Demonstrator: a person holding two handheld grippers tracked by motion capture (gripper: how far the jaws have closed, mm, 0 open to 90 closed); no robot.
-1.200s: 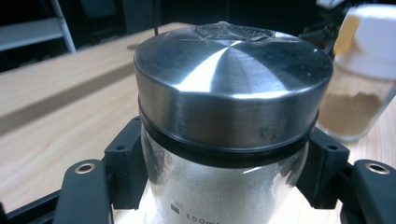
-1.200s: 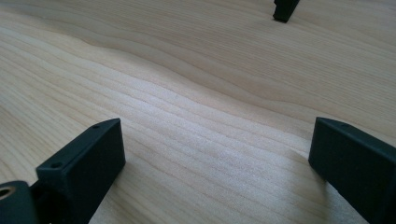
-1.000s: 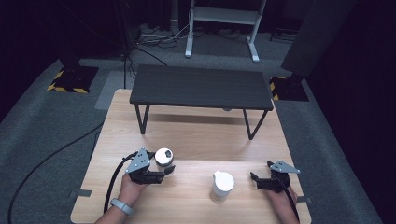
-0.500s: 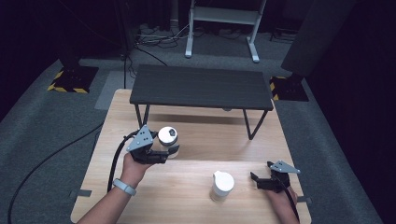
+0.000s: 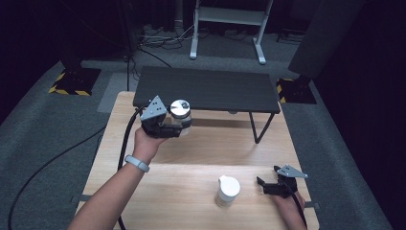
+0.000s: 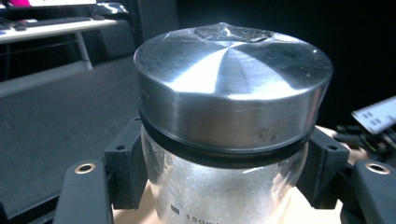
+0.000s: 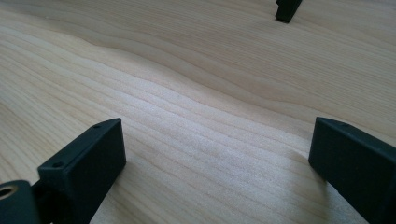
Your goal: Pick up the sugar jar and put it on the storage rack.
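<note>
The left tool (image 5: 168, 125) clamps a glass jar (image 5: 181, 115) just under its steel lid (image 6: 231, 79), held above the bench (image 5: 201, 158); smooth glass could slip out if the hand tilts; the right tool (image 5: 273, 184) rests wide and empty beside a white bottle (image 5: 227, 190)

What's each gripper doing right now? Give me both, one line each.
Left gripper: shut on the glass jar with the metal lid, held above the table.
Right gripper: open, nothing between its jaws, low over the table.
</note>
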